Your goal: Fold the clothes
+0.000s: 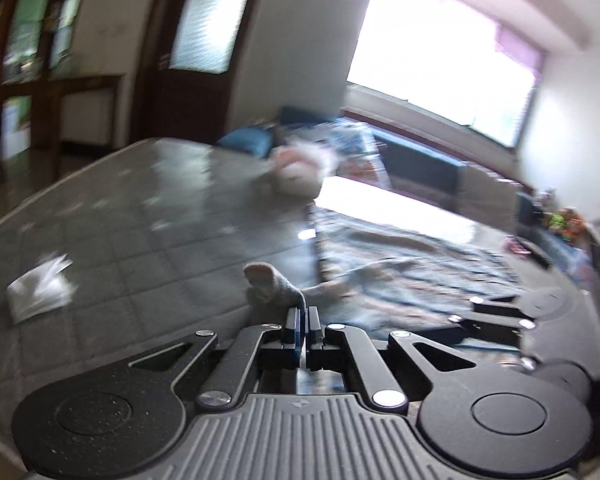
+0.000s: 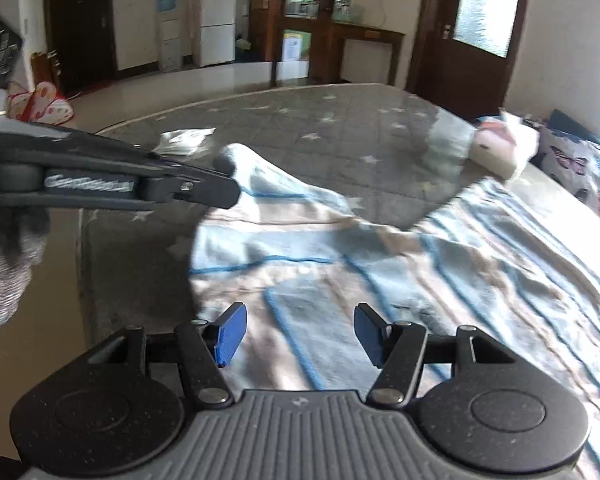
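Pinching a raised corner of the striped garment [image 2: 380, 240], our left gripper [image 1: 302, 316] has its jaws clenched on the cloth, which peaks where it is held and drapes down to the grey quilted bed [image 2: 340, 128]. Our right gripper [image 2: 300, 334] hangs over the near part of the fabric with its jaws spread wide and nothing between them. We judge the garment light, thin and limp: it sags, wrinkles and will slide on itself, so it wants holding at hems or corners, not mid-panel. Most of it lies spread on the bed, its long axis seeming to run from the lifted corner at the left toward the far right, though blur hides its true outline.
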Demonstrator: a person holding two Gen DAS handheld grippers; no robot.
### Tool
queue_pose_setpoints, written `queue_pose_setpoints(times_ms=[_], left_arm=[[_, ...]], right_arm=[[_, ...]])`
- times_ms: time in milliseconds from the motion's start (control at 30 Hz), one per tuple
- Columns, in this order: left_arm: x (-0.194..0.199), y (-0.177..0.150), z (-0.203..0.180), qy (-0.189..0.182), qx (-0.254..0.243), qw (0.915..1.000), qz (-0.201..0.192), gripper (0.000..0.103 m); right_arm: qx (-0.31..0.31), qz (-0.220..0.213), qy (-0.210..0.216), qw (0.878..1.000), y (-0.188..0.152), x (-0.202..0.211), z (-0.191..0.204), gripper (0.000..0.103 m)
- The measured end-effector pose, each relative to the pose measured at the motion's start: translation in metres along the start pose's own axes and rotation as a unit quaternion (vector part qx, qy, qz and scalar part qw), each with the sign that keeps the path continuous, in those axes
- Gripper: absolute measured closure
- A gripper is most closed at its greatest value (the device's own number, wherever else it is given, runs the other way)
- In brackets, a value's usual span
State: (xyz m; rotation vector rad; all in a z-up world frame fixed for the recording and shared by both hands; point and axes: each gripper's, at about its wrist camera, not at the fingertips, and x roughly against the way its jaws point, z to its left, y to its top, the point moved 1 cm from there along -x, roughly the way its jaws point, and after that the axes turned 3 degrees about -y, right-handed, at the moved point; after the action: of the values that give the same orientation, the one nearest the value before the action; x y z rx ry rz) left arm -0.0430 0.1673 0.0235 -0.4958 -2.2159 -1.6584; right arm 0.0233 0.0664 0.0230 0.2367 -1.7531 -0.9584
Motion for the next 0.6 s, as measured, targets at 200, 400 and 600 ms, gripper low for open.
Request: queue_pose_setpoints(times_ms=[200, 400, 600], left_arm=[[-0.004, -0.007, -0.038, -0.095, -0.076, 0.9924, 0.019, 0.101], [-0.019, -0.029, -0.062, -0.143, -0.149, 0.9749, 0.083, 0.101], [-0.016, -0.035, -0.065, -0.161, -0.17, 0.9658, 0.112, 0.098]], right_arm=[[-0.038, 0.004, -0.055, 0.998, -0.012, 0.017, -0.039, 0.042], [-0.088, 0.002, -0.082, 0.993, -0.021, 0.029, -0.074, 0.042], [-0.112, -0.003, -0.076, 0.991, -0.025, 0.033, -0.085, 0.042]])
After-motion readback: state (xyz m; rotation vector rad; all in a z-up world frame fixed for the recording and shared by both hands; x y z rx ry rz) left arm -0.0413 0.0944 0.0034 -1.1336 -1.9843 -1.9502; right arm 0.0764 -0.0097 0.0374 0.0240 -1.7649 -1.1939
